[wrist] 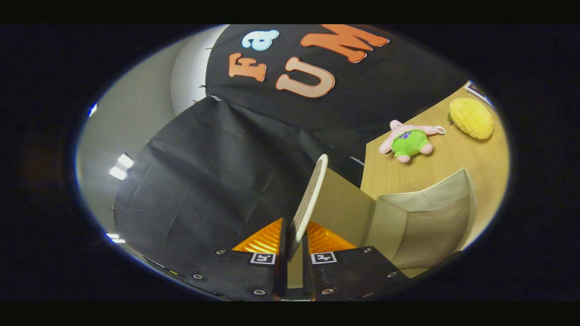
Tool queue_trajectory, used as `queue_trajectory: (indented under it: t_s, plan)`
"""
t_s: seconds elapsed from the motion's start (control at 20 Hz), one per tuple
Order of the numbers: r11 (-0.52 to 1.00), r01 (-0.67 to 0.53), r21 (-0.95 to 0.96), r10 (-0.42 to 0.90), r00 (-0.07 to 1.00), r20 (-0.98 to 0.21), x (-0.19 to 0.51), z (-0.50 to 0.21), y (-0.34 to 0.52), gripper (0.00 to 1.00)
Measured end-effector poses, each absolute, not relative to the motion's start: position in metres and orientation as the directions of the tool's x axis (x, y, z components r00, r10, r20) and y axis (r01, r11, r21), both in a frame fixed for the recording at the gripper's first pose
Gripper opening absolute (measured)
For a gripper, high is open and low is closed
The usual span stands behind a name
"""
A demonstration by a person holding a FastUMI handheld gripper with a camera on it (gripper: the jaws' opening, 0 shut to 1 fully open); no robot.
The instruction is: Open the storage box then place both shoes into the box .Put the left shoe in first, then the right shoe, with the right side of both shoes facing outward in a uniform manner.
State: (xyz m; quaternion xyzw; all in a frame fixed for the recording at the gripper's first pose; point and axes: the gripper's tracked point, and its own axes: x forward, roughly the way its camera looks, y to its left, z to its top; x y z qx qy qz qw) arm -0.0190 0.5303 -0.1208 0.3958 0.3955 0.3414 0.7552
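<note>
My gripper (293,260) is shut on the edge of the storage box's lid (312,190), a thin beige panel with a white rim. The lid stands raised on edge and runs from between my fingers up and away. Just beyond it on the right is the beige fabric storage box (421,226). Its top is uncovered, and the pale inner walls show, with nothing visible inside the part I can see. The box rests on the wooden table (457,158).
A pink and green plush toy (408,141) lies on the table beyond the box. A yellow, corn-like object (471,118) sits farther off near the table's edge. The black cloth wall (204,181) hangs close on the left and behind.
</note>
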Motion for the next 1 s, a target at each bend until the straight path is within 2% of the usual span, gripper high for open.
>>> queue_trajectory:
  t_s: [0.25,0.4,0.6,0.65,0.8,1.0]
  plan:
    - [0.539,-0.233,0.81,0.801,0.438,-0.407,-0.032,-0.142,0.603,0.14]
    - [0.58,-0.182,0.794,0.779,0.409,-0.475,-0.034,-0.176,0.632,0.14]
    - [0.735,-0.085,0.673,0.651,0.368,-0.664,-0.033,-0.247,0.626,0.12]
    - [0.754,-0.049,0.655,0.631,0.33,-0.702,-0.037,-0.264,0.621,0.11]
    - [0.741,-0.039,0.67,0.659,0.235,-0.715,-0.055,-0.266,0.616,0.4]
    - [0.75,-0.114,0.652,0.654,0.279,-0.703,-0.06,-0.232,0.565,0.65]
